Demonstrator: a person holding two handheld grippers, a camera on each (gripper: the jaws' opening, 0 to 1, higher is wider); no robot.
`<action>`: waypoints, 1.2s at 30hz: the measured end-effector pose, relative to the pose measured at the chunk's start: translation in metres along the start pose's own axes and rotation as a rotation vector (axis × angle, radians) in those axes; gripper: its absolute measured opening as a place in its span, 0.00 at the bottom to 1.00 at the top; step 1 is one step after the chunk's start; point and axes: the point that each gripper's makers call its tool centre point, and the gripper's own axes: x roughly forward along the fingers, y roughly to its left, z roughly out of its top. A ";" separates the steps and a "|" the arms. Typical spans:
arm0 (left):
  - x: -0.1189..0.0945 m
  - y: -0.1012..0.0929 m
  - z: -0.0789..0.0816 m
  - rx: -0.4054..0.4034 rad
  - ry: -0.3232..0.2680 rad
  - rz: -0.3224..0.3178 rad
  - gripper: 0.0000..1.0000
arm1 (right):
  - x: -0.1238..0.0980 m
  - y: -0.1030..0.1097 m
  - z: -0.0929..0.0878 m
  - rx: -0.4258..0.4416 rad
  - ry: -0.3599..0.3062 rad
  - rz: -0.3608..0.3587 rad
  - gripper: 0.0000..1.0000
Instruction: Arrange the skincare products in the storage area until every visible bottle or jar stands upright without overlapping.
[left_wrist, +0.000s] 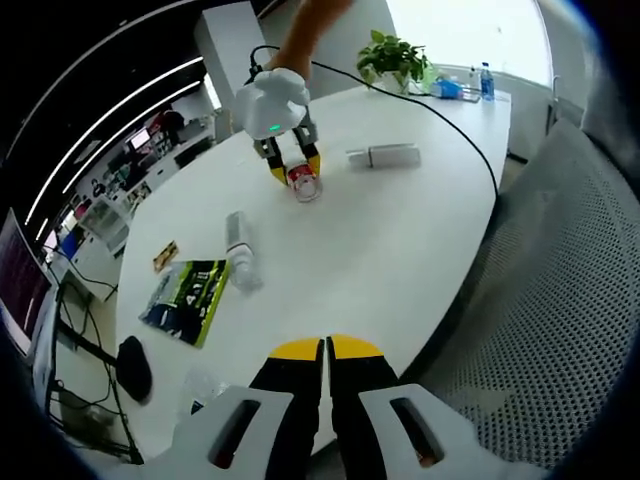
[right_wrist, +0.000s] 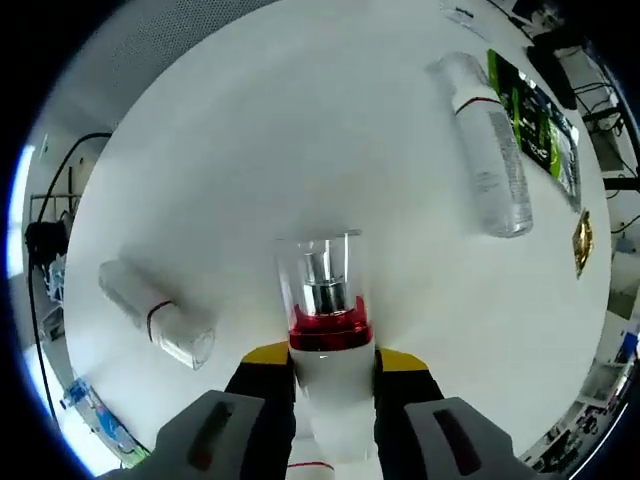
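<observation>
**Gloss on a matt white table**

The table (right_wrist: 330, 140) reads smooth and matt. The pump bottle (right_wrist: 325, 330) has a clear glossy plastic cap, shiny metal pump and red collar. Near the table's edge, a glossy printed packet (left_wrist: 185, 300).

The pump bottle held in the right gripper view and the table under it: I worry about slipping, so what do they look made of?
The pump bottle looks like glossy white plastic, with a see-through cap, probably clear plastic, over a shiny, metal-looking pump and a red collar. The table looks smooth, matte white, likely laminate.
</observation>
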 end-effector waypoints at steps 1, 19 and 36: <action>0.000 0.000 0.000 0.000 0.001 0.000 0.00 | -0.002 -0.001 0.000 0.060 -0.023 -0.019 0.20; 0.000 -0.001 0.000 0.010 0.002 -0.003 0.00 | -0.058 -0.018 0.018 0.680 -0.415 -0.235 0.20; 0.002 -0.005 0.000 0.033 0.013 -0.025 0.00 | -0.117 0.007 0.007 1.247 -0.776 -0.454 0.20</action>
